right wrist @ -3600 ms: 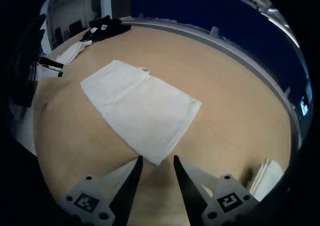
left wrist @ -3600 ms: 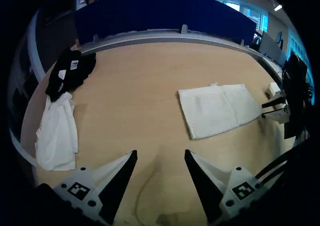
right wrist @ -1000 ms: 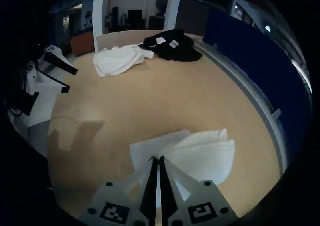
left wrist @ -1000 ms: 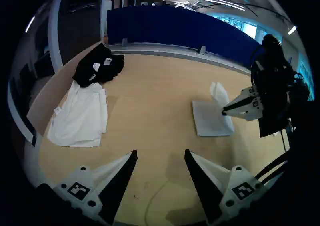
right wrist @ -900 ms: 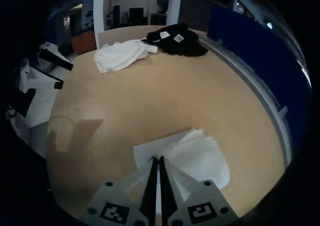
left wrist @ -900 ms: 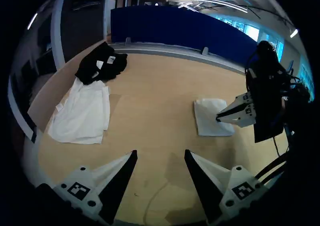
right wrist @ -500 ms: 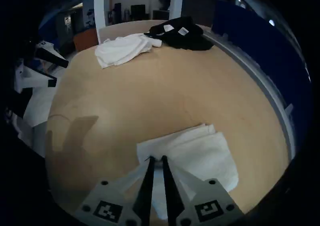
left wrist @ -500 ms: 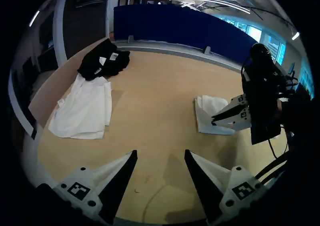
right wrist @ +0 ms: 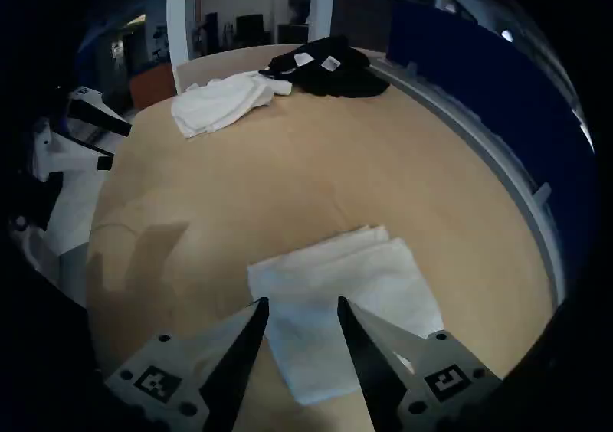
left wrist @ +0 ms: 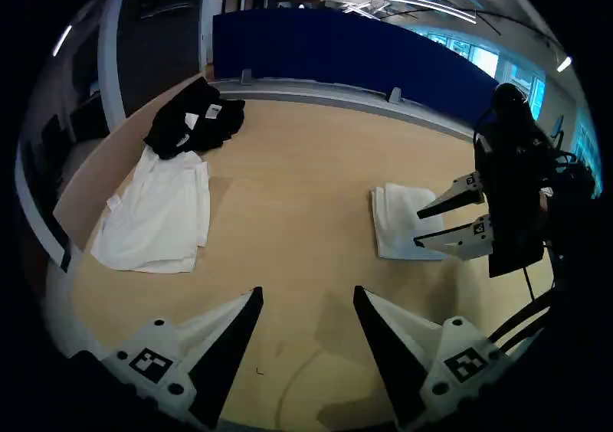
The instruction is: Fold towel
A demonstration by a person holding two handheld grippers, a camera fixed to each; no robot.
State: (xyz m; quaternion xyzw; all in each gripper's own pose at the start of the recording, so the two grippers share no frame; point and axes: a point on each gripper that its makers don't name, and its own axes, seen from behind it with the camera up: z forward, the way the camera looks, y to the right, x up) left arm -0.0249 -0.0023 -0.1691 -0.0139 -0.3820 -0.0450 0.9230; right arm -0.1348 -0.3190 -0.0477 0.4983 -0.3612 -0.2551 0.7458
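Towel (right wrist: 345, 298) lies folded into a compact stack of layers on the wooden table (right wrist: 322, 171), low in the centre of the right gripper view, with its layered edges showing along the far side. My right gripper (right wrist: 301, 300) hangs just above its near edge, fingers spread apart and nothing between them, so I judge the fold is laid down and the cloth rests on its own. My left gripper (left wrist: 306, 290), at the bottom of the left gripper view, is likewise open and empty over bare wood, well apart from the towel and out of the way, I reckon. At upper left of that view a white garment (left wrist: 157, 217) and a black garment (left wrist: 195, 122) lie loose, touching each other. Everything sits straight on the tabletop; I make out no bin or basket holding anything
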